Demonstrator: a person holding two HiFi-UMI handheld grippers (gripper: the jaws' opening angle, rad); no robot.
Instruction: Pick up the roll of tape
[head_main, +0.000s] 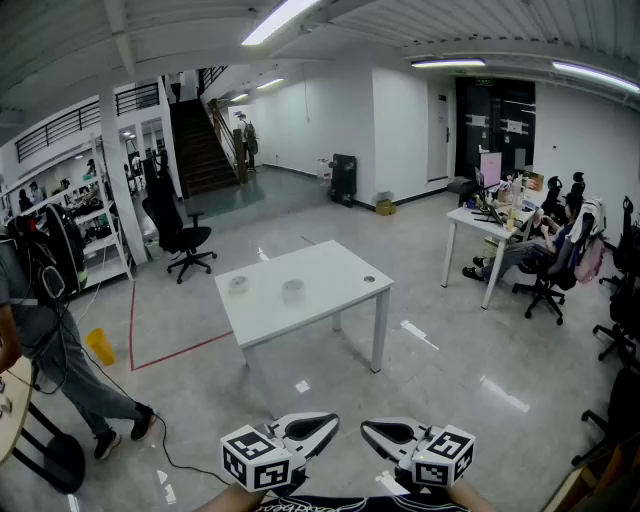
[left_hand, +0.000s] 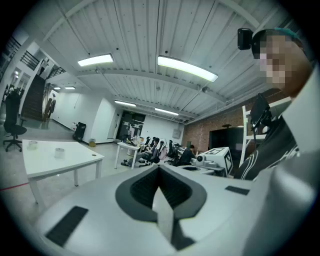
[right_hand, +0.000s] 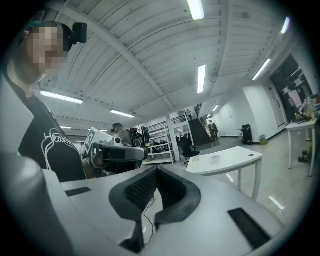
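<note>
Close to the body, the grey two-jaw left gripper (head_main: 332, 421) and right gripper (head_main: 366, 428) rest pinched shut and empty, probably waiting for the approach. Far ahead, toward the left corner of the white rectangular table (head_main: 340, 288), lie a pale translucent tape roll (head_main: 238, 284) and a second roll (head_main: 293, 290).

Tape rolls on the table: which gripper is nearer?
Left, slightly. Both are far from the tape rolls: the left gripper almost straight before them, the right gripper further right.

A white surface (head_main: 335, 282) stands mid-room on a glossy grey floor (head_main: 330, 400) under long ceiling lights (head_main: 275, 20). White walls (head_main: 310, 120), a dark staircase (head_main: 200, 150), a black office chair (head_main: 178, 232) and shelves (head_main: 75, 205) lie behind; desks (head_main: 478, 222) stand at right.
</note>
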